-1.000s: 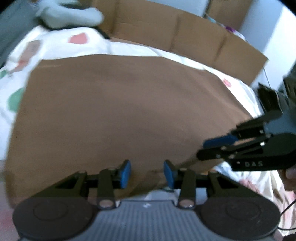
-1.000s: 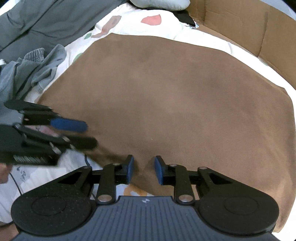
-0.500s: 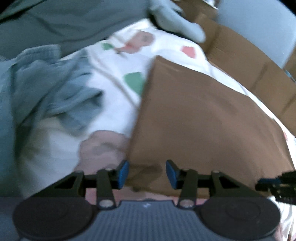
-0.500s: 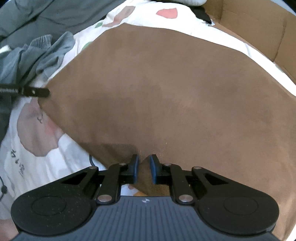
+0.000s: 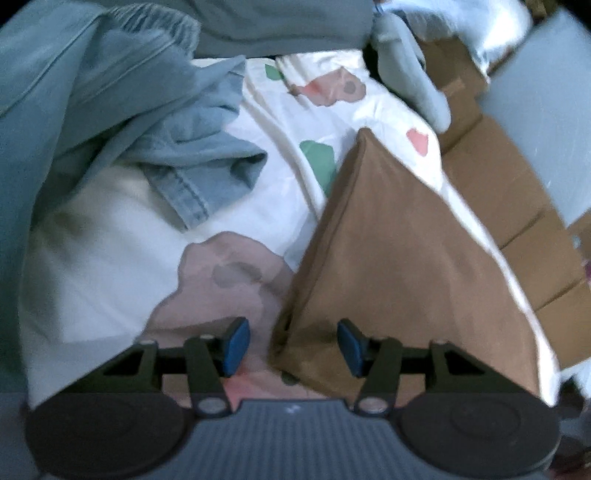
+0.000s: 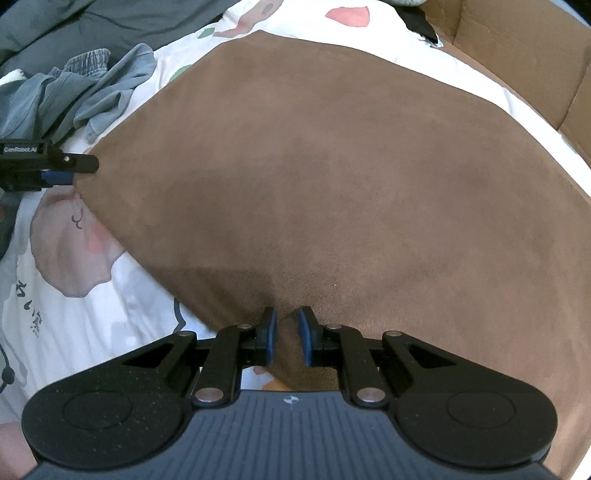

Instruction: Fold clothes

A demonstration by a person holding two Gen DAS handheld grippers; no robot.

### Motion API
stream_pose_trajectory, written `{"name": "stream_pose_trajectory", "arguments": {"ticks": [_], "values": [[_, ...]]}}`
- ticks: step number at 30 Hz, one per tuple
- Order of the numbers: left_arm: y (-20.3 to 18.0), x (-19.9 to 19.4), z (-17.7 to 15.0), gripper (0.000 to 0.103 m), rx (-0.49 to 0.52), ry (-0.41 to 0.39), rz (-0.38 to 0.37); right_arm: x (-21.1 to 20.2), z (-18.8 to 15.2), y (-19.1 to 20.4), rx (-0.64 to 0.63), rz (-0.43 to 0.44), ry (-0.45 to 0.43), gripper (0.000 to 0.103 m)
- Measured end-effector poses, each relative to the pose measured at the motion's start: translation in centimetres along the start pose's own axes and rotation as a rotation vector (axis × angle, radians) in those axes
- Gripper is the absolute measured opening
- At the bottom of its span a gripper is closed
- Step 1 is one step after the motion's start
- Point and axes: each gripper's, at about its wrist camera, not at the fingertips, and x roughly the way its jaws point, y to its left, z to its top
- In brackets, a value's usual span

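Note:
A brown cloth (image 6: 332, 184) lies spread flat on a patterned white bedsheet (image 6: 92, 325). My right gripper (image 6: 288, 332) is at the cloth's near edge, its blue pads shut on a small raised pinch of the fabric. In the right wrist view my left gripper (image 6: 74, 170) reaches in from the left at the cloth's left corner. In the left wrist view that gripper (image 5: 293, 347) stands open. The corner of the brown cloth (image 5: 388, 258) lies between its blue pads (image 5: 236, 345), and neither pad presses on it.
A heap of blue-grey clothes (image 5: 177, 158) lies left of the cloth, also seen in the right wrist view (image 6: 92, 88). Darker grey fabric (image 6: 92, 22) lies behind it. Cardboard boxes (image 6: 517, 48) line the far right side of the bed (image 5: 517, 206).
My left gripper swung left from the near edge to the cloth's left corner, rolled, and its jaws widened. My right gripper's jaws closed on the cloth's near edge.

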Motion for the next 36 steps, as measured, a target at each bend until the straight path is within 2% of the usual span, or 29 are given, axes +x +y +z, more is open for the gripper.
{"name": "stream_pose_trajectory", "arguments": {"ticks": [10,19,21,23,25,30,32,36], "values": [[3.5,0.4,-1.5,0.055,-0.283,0.025,-0.193,0.1,0.3,0.0,0.019,0.008,0.021,0.020],[4.2,1.6,-1.3,0.055,-0.326,-0.030,-0.246,0.2,0.3,-0.3,0.045,0.022,0.018,0.019],[4.3,1.5,-1.4,0.051,-0.333,-0.035,-0.255,0.3,0.2,-0.3,0.053,0.025,0.015,0.019],[4.5,1.5,-1.6,0.037,-0.355,-0.027,-0.264,0.3,0.2,-0.2,0.054,0.022,0.013,0.019],[4.8,1.6,-1.8,0.035,-0.378,-0.022,-0.273,0.3,0.2,-0.3,0.064,0.024,0.011,0.019],[4.6,2.1,-1.9,0.032,-0.360,-0.032,-0.262,0.3,0.1,-0.7,0.132,0.035,0.010,0.019],[4.6,2.1,-1.7,0.008,-0.372,-0.028,-0.257,0.3,0.2,-0.6,0.136,0.029,0.011,0.019],[3.8,1.4,-0.9,0.008,-0.323,-0.007,-0.244,-0.1,0.4,-1.1,0.209,0.042,0.010,0.016]]}}
